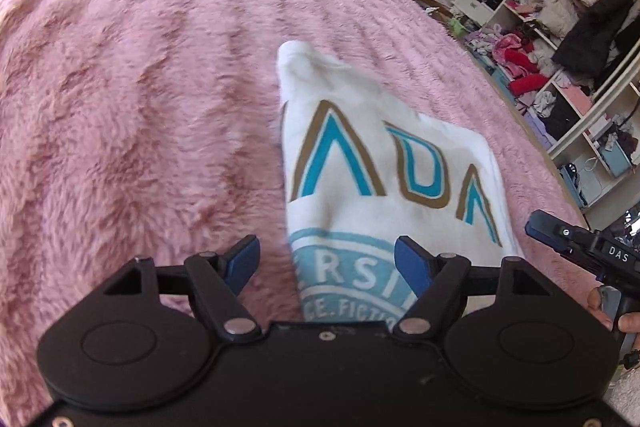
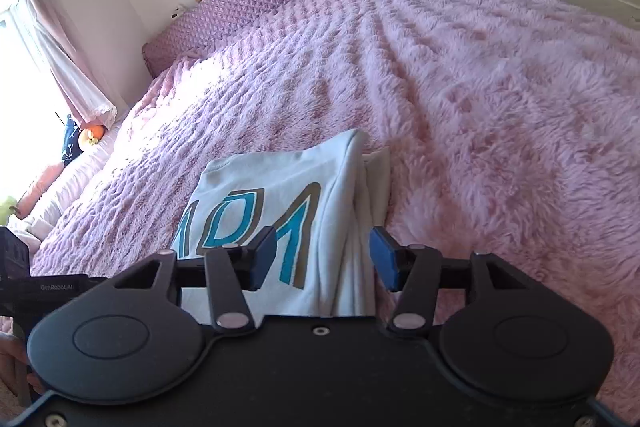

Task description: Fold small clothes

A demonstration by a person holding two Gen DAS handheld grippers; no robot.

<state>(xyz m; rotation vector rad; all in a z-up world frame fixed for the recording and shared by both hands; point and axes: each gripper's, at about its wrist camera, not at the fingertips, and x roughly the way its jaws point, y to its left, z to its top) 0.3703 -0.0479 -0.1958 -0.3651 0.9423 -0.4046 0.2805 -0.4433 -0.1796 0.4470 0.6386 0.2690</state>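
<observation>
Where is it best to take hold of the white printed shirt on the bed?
Probably the stacked folded edge of the white printed cotton shirt, approached from the near side: the layers there lie between the open right tool fingers.

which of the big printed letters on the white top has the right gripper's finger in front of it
The rightmost big letter on the white top, a teal peak outlined in brown: the left finger of the right gripper overlaps its edge. The D-shaped letter beside it shows unobstructed.

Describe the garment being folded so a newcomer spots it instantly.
Start at the fluffy pink bedspread. Near its close edge lies a folded white top, just ahead of both open grippers. It is the only item on the bedspread, printed with teal-and-tan letters.
</observation>
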